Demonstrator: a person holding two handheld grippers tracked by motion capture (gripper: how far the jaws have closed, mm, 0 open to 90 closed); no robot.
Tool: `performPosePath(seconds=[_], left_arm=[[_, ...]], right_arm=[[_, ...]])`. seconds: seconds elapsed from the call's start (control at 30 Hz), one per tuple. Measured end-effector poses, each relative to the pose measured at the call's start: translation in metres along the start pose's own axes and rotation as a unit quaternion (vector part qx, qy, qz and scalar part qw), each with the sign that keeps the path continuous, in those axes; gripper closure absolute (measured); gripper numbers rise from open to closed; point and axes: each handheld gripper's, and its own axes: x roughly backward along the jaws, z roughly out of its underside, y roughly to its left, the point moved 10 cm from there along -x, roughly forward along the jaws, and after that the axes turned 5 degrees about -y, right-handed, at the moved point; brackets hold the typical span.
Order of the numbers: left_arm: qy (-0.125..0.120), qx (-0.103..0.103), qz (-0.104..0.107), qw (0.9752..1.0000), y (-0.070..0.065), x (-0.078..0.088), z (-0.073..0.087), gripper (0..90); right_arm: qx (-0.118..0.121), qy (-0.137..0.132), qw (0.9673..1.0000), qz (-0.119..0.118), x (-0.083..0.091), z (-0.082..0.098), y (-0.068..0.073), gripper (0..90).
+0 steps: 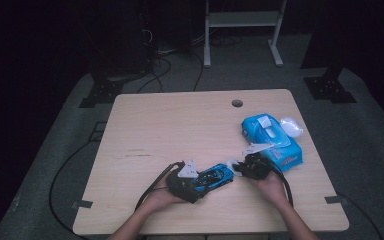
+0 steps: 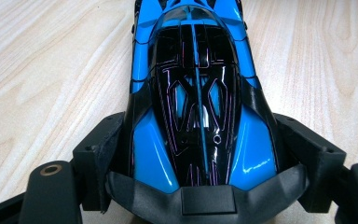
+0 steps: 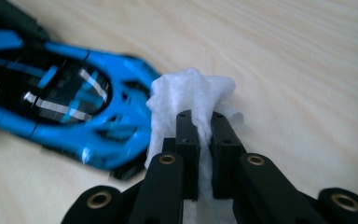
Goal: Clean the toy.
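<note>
One pale wood table (image 1: 155, 130), grommet hole (image 1: 237, 103); dark room, grey floor (image 1: 370, 150).

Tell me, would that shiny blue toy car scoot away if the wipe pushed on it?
Probably, if it were loose: the toy car looks like light, glossy plastic on a smooth table. Here the left gripper clamps its end, so it should hold. The wipe in the right gripper looks soft and floppy, likely pressing gently.

No readable text anywhere. The blue plastic wet-wipe pack (image 1: 272, 141) carries print, but it's too small and blurred to read.
</note>
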Motion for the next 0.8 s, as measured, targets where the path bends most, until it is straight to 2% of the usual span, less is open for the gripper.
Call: performPosePath(seconds=[0.1,0.27,0.33,0.4,0.47,0.63,0.7,0.8], left_arm=[[0.0,0.0,0.0,1.0,0.0,0.0,0.0,23.6],[-0.001,0.0,-0.001,1.0,0.0,0.0,0.0,23.6],[-0.001,0.001,-0.001,1.0,0.0,0.0,0.0,23.6],[-0.001,0.001,-0.001,1.0,0.0,0.0,0.0,23.6],[0.0,0.001,-0.001,1.0,0.0,0.0,0.0,23.6],[-0.001,0.0,0.0,1.0,0.0,0.0,0.0,23.6],[-0.001,-0.001,0.0,1.0,0.0,0.0,0.0,23.6],[-0.003,-0.001,0.001,1.0,0.0,-0.001,-0.001,23.6]], right_arm=[[0.002,0.003,1.0,-0.008,0.01,0.009,0.005,83.5],[0.016,0.009,0.9993,-0.031,0.024,0.022,0.021,83.6],[0.013,0.006,0.999,-0.043,0.028,0.025,0.028,83.5],[0.019,0.004,0.9988,-0.044,0.029,0.025,0.029,83.6],[0.019,0.003,0.9991,-0.039,0.028,0.024,0.026,83.5],[-0.009,-0.005,0.9996,-0.028,0.019,0.015,0.011,83.5],[-0.018,-0.02,0.9992,-0.03,0.018,0.007,0.01,83.5],[-0.015,-0.038,0.9984,-0.04,0.019,-0.006,0.017,83.5]])
